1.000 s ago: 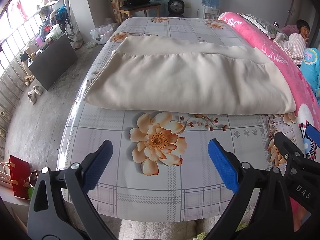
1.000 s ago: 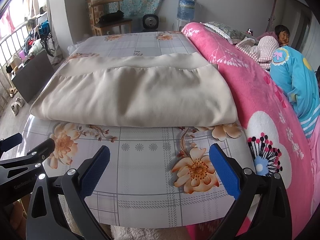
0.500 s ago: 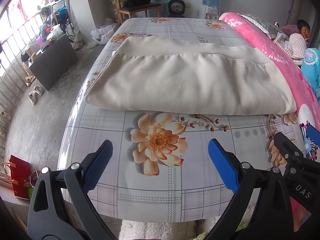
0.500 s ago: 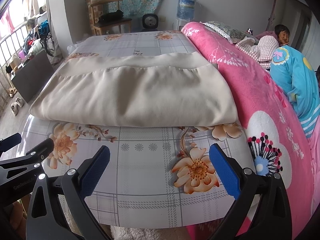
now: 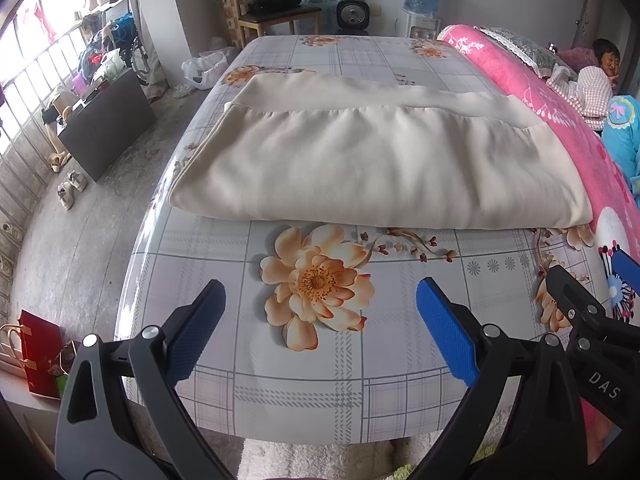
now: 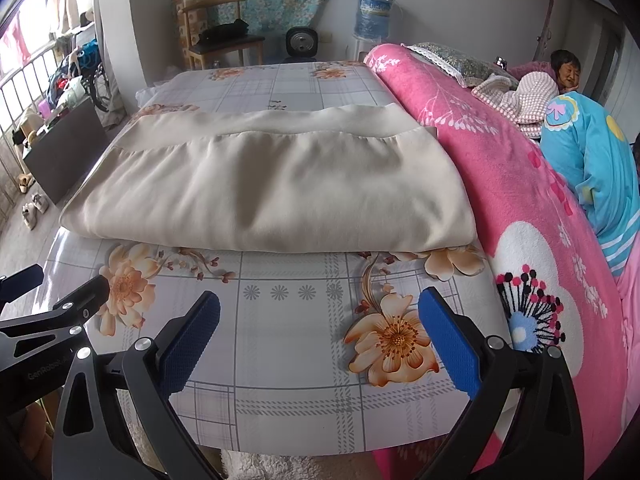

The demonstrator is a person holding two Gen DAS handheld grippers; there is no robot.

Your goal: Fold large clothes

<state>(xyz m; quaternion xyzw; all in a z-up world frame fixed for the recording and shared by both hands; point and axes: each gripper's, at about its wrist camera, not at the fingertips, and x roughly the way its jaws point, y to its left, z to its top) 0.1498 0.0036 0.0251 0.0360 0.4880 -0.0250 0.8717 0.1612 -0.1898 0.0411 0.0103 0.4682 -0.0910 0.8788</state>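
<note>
Nothing shifted since a second ago: same hover, same framing. Cream garment (image 5: 380, 164) lying folded across mid-table, untouched, near edge straight. Left gripper (image 5: 320, 328) and right gripper (image 6: 320, 332) both spread wide, holding nothing, above bare floral table (image 5: 304, 384). Probably paused between folds. Pink blanket (image 6: 520, 200) crowding right side; left edge dropping to floor.

Floral tablecloth (image 5: 328, 364), pink blanket (image 6: 516, 184) alongside, wooden chair (image 5: 276, 10), water jug (image 6: 374, 12), small fan (image 5: 352, 16) behind.
</note>
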